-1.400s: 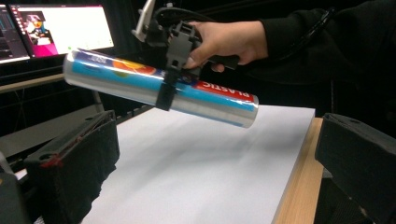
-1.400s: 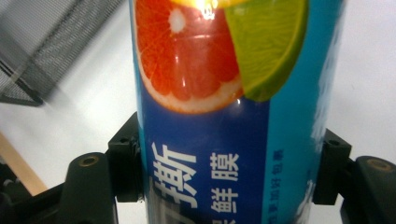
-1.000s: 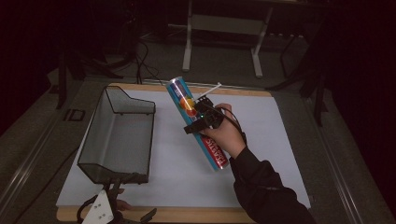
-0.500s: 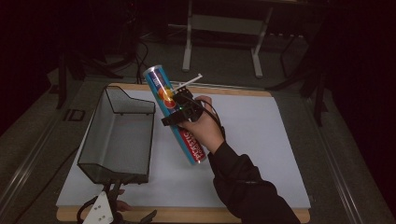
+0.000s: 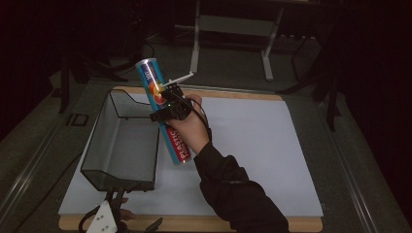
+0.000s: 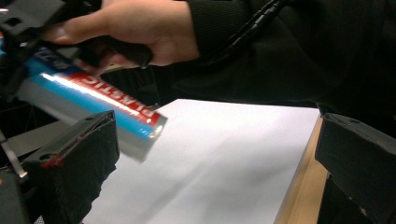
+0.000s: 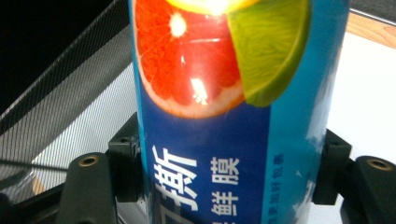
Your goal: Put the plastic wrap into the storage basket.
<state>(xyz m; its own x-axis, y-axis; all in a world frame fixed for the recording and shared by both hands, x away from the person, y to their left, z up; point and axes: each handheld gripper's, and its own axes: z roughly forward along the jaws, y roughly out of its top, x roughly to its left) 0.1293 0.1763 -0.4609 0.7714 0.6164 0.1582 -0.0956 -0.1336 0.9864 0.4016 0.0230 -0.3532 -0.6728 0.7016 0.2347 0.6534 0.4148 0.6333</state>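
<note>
the long blue cylindrical tube with red lettering and a grapefruit-and-lime picture (image 5: 164,114) is tilted in the air, top end far-left, over the right rim of the black wire-mesh basket (image 5: 121,145). the right tool (image 5: 169,108) is clamped around its middle, the right hand (image 5: 190,127) reaching forward above the white sheet (image 5: 252,145) on the bench. the left tool (image 5: 109,221), jaws spread and holding nothing, sits at the bench's near edge.

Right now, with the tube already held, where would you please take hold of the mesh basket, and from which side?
I'd grip the basket's top rim with the open left gripper, probably at the near end wall, coming down from above. The rim is a thin upright wire edge, open on top, so jaws can straddle it. The right gripper is shut on the tube.
</note>
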